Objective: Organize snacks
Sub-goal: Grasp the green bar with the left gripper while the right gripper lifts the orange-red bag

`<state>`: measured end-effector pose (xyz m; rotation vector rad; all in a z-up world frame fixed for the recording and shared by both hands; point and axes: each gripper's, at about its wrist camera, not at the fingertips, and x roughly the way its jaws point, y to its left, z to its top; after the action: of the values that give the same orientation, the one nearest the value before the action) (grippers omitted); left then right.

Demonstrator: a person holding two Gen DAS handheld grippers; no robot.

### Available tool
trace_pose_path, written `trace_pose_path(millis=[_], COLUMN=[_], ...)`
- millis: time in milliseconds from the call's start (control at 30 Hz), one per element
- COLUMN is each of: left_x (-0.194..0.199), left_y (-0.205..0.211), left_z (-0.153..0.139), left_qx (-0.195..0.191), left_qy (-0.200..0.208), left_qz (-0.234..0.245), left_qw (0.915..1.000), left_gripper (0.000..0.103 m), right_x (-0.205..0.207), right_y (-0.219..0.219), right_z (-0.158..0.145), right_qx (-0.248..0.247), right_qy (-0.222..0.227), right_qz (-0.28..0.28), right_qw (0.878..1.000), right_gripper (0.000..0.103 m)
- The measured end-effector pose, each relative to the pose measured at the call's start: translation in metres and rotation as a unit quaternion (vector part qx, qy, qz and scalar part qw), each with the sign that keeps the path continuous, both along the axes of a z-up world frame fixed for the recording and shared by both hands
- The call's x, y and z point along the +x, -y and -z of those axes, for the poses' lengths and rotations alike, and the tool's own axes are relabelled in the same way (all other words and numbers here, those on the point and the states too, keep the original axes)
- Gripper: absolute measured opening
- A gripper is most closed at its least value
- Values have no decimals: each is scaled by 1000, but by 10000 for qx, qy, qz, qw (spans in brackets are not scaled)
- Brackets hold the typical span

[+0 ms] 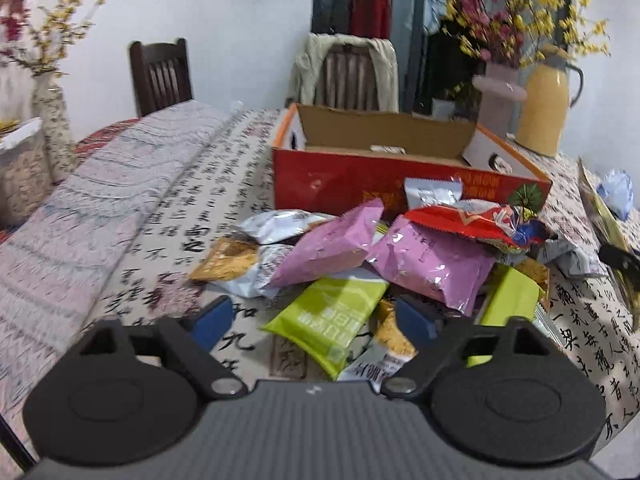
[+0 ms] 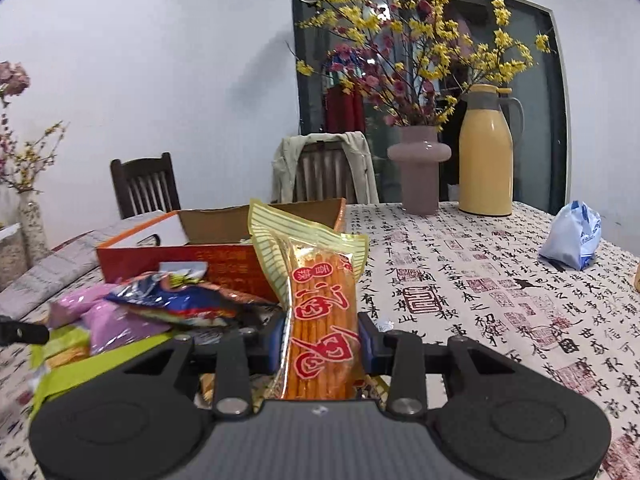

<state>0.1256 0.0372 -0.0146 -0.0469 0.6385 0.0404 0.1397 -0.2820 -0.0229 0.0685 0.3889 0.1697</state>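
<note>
A yellow packet of orange sticks (image 2: 322, 320) is clamped upright in the right tongs (image 2: 322, 340); the left tongs (image 1: 314, 320) are spread, empty, above the snack pile (image 1: 360, 256).

Two pink packets (image 1: 332, 246), roughly two green packets (image 1: 332, 320), one cardboard box (image 1: 384, 168)

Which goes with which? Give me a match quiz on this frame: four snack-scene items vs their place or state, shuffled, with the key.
Items
1. orange stick-snack pack
2. red cardboard box
3. green packet
4. yellow thermos jug

Place or state
A. open, on the table behind the pile
B. lying between the open left tool's fingers
C. clamped in the right tool
D. upright beside the pink vase

Pairs: 1-C, 2-A, 3-B, 4-D
</note>
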Motion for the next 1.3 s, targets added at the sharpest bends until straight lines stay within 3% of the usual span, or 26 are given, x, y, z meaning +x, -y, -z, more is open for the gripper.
trace_pose_path(millis=[67,567,633,733,833,1300], left_x=[10,64,67,67,63,25], left_y=[2,18,19,22,26,28], left_z=[2,20,24,21,20,-11], left_qx=[-14,384,369,362,432,392], left_qy=[-93,-610,-666,-607,-499,457], left_qz=[111,378,409,446,389,315], left_qw=[9999,9967,9963,9965,9971,9977], left_gripper=[77,77,66,48,42,39], right_x=[7,27,28,27,26,26], right_y=[-2,-6,-4,-5,-4,-4], right_z=[2,17,17,17,17,18], right_qx=[18,228,271,290,323,338], right_qy=[-1,-168,-175,-164,-149,-105], right_qz=[12,-88,-118,-161,-191,-167], right_qw=[10000,9996,9994,9993,9992,9992], right_gripper=[36,36,36,36,36,36])
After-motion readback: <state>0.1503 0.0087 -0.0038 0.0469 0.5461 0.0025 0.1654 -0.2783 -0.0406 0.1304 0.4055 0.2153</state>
